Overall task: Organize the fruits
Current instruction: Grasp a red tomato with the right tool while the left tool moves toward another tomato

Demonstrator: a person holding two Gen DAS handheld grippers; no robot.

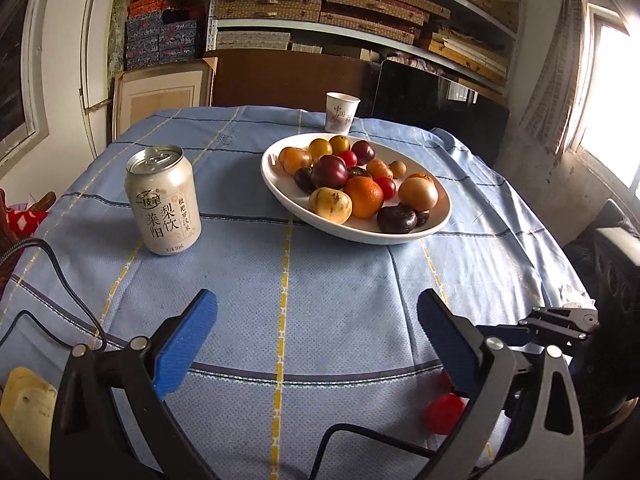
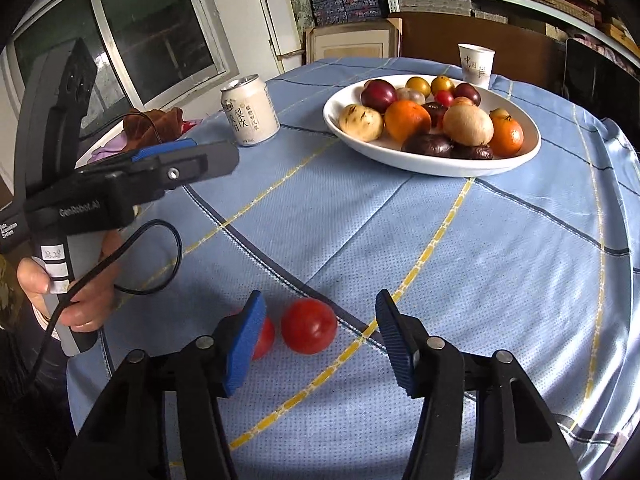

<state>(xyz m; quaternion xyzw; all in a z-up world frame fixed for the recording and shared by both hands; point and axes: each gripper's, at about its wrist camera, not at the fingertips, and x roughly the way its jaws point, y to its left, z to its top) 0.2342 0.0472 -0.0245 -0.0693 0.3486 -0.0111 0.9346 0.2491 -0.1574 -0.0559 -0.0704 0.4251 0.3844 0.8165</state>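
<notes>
A white oval plate (image 1: 352, 233) (image 2: 400, 157) holds several fruits: oranges, dark plums, yellow and small red ones. Two red tomatoes lie on the blue checked cloth near the table's front edge. One tomato (image 2: 308, 326) sits between the fingers of my right gripper (image 2: 320, 312), which is open with its pads clear of the fruit. The other tomato (image 2: 265, 338) is half hidden behind that gripper's left finger. My left gripper (image 1: 316, 312) (image 2: 208, 160) is open wide over bare cloth with nothing in it. A tomato (image 1: 444, 414) shows behind its right finger.
A pale drink can (image 1: 164, 200) (image 2: 250, 110) stands left of the plate, and a paper cup (image 1: 342, 112) (image 2: 476, 64) stands behind it. A hand (image 2: 76, 292) holds the left gripper's handle, its cable trailing. Shelves of boxes and a window surround the table.
</notes>
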